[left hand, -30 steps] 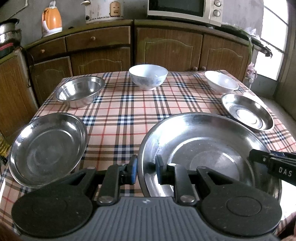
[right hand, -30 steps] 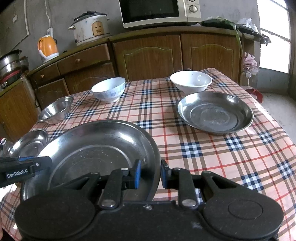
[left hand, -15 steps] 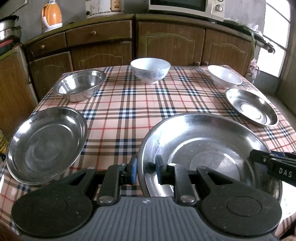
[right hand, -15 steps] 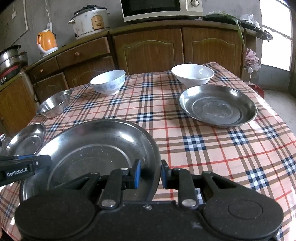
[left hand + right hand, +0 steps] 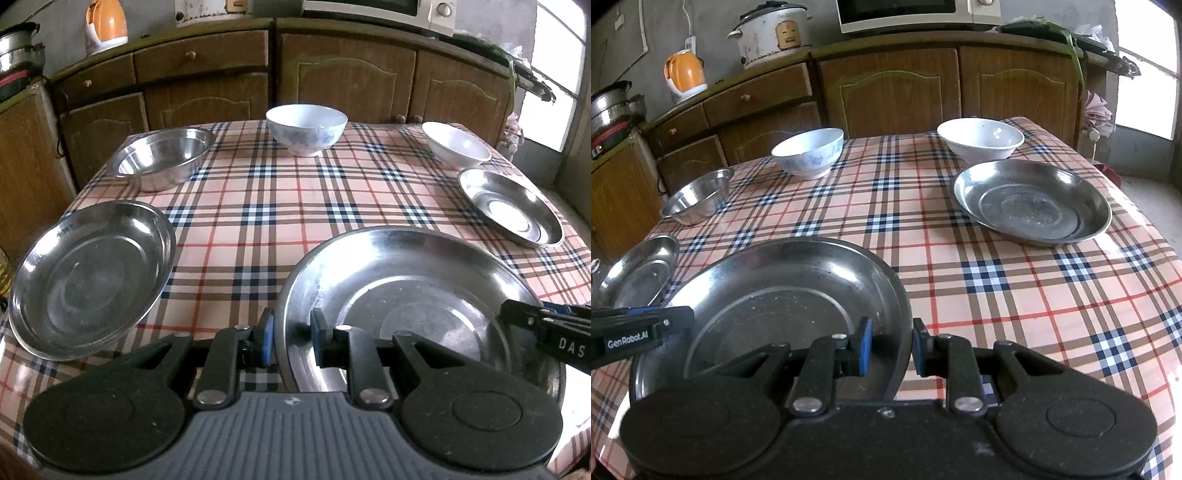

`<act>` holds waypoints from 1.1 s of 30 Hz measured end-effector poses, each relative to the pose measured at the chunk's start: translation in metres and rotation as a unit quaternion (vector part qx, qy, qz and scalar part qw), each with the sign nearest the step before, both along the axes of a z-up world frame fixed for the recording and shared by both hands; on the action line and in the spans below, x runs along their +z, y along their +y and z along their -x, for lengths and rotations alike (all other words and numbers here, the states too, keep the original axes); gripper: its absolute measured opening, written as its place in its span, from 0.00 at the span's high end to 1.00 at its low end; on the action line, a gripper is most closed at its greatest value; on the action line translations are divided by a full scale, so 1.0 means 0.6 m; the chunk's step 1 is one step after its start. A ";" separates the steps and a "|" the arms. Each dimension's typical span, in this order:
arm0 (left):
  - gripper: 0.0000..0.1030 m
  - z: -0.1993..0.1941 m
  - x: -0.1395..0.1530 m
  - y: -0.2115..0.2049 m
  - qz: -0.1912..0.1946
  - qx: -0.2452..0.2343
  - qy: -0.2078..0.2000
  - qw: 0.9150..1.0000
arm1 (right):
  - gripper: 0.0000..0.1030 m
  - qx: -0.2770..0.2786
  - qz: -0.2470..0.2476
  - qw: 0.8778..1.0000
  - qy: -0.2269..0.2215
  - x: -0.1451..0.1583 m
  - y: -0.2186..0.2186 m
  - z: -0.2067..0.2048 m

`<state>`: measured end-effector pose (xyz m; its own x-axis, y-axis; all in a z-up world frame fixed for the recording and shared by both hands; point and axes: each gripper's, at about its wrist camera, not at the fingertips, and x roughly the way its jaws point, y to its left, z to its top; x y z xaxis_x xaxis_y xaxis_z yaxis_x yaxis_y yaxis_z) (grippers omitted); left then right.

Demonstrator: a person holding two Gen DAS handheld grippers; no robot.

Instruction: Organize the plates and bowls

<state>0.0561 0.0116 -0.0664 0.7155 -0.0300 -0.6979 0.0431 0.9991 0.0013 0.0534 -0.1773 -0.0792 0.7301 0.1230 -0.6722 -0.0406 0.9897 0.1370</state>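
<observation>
A large steel plate (image 5: 406, 288) sits near the front of the checked table (image 5: 258, 206). My left gripper (image 5: 291, 336) is shut on its left rim, one blue pad inside and one outside. My right gripper (image 5: 892, 347) is shut on the plate's (image 5: 783, 295) right rim in the same way. A smaller steel plate (image 5: 88, 280) lies at the left and another steel plate (image 5: 1030, 203) at the right. At the back stand a steel bowl (image 5: 162, 158), a blue-patterned white bowl (image 5: 306, 129) and a plain white bowl (image 5: 980, 140).
Wooden cabinets (image 5: 894, 88) run behind the table, bearing an orange kettle (image 5: 685, 74), a rice cooker (image 5: 772, 33) and a microwave (image 5: 916, 14). The table's right edge (image 5: 1145, 229) drops toward a bright doorway. Bare cloth lies between the dishes.
Both grippers keep their hold on the large plate. The far dishes sit slightly higher in the left wrist view; otherwise nothing has visibly moved.
</observation>
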 end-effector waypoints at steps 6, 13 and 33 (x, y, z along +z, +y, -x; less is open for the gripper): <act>0.80 -0.002 -0.006 0.002 0.000 0.002 0.004 1.000 | 0.72 0.002 0.002 1.000 0.004 -0.005 0.002 -0.004; 0.80 -0.003 -0.012 0.004 0.000 0.006 0.009 1.000 | 0.72 0.004 0.004 1.000 0.009 -0.011 0.005 -0.007; 0.78 -0.007 -0.033 0.007 0.004 0.007 0.027 1.000 | 0.66 0.007 0.004 1.000 0.024 -0.024 0.010 -0.013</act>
